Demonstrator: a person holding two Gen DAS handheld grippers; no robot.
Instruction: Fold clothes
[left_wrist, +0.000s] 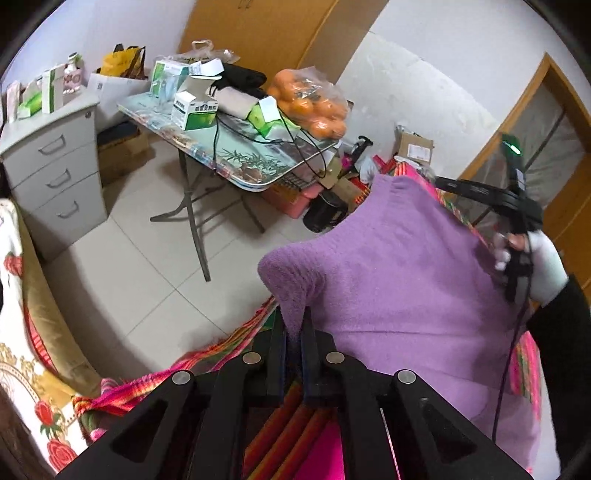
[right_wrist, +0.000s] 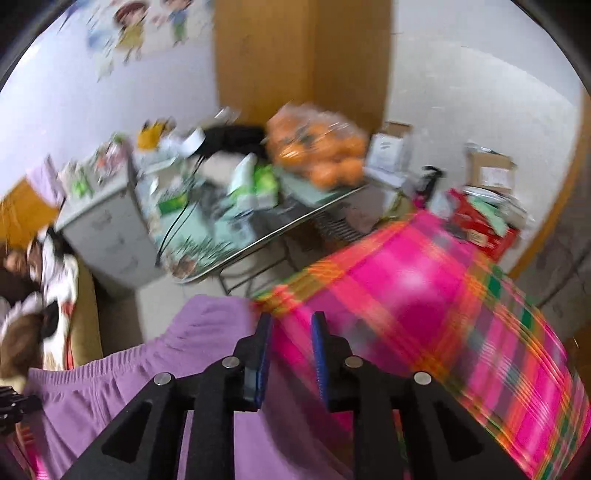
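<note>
Pinching a raised fold of the purple sweater (left_wrist: 388, 280), the left gripper (left_wrist: 294, 325) has both fingers (left_wrist: 308, 328) clamped tight on the knit, cloth bunched up between them. Rest of the sweater lies spread over the pink plaid bedspread (right_wrist: 424, 295), reaching the bed's far edge. In the right wrist view the right gripper (right_wrist: 291, 332) is released, blue pads (right_wrist: 318, 343) apart with nothing between them, hovering over the line where sweater (right_wrist: 155, 369) meets bare bedspread; this frame is motion-blurred so finer detail is lost. From the left wrist view the right-hand tool's black body shows at far right above the sweater, held by a hand in a white glove (left_wrist: 543, 269) with a dark sleeve, cable trailing down. Beyond the bed: folding table (left_wrist: 236, 162) loaded with boxes and a bag of oranges (left_wrist: 314, 103), grey drawer cabinet (left_wrist: 55, 166) to its left, cardboard boxes on the floor by the wall
</note>
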